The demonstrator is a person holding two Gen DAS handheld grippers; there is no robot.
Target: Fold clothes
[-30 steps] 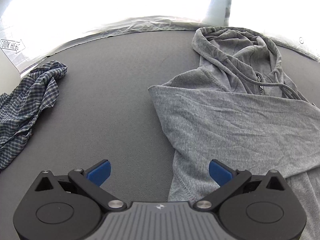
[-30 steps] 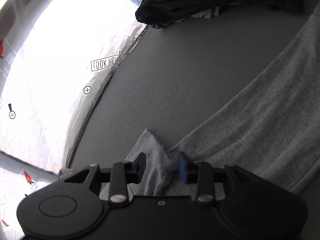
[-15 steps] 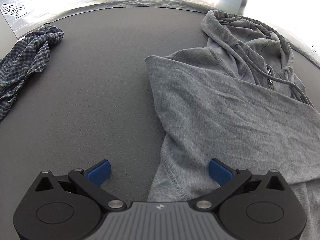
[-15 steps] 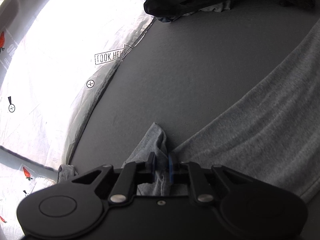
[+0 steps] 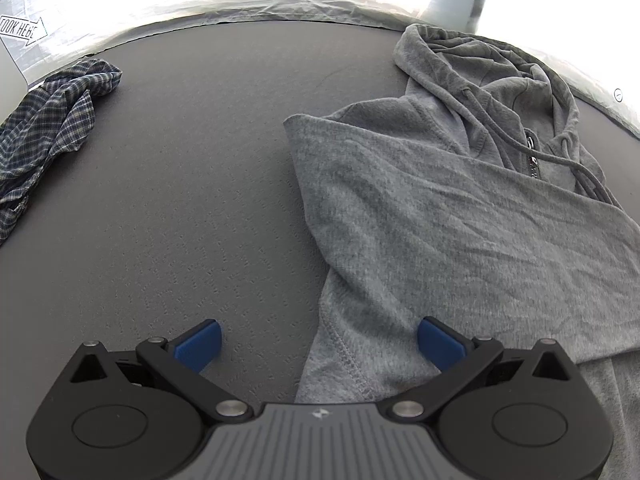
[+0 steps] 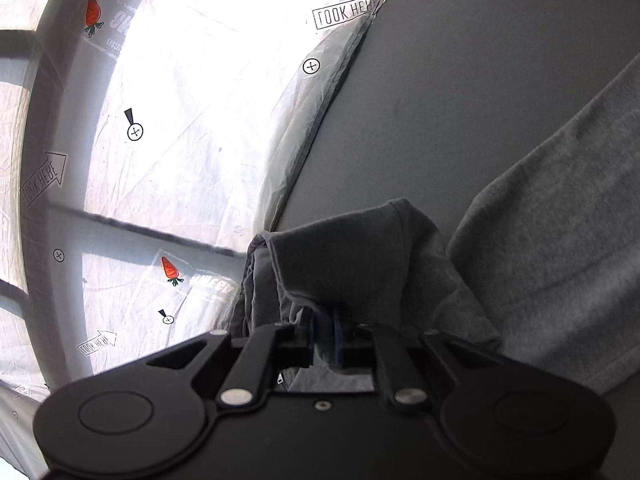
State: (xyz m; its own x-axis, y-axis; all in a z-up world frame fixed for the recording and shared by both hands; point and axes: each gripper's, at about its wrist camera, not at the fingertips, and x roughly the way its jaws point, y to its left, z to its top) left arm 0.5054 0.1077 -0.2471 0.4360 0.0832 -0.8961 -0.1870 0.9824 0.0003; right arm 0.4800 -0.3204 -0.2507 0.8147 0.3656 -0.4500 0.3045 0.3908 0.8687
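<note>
A grey zip hoodie (image 5: 460,216) lies on the dark grey table, hood at the far right, one sleeve folded across its chest. My left gripper (image 5: 318,342) is open low over the hoodie's left hem edge, one blue pad on bare table, the other over the cloth. In the right wrist view my right gripper (image 6: 325,330) is shut on a bunched corner of the hoodie (image 6: 360,256), lifted off the table near its edge. The rest of the grey fabric (image 6: 560,240) spreads to the right.
A crumpled blue plaid shirt (image 5: 48,120) lies at the far left of the table (image 5: 180,200). A white plastic sheet (image 6: 180,120) printed with carrots and arrows hangs beyond the table's edge.
My right gripper shut on the hoodie's corner and has lifted it, turning toward the plastic sheet. My left gripper edged forward along the hem, still open.
</note>
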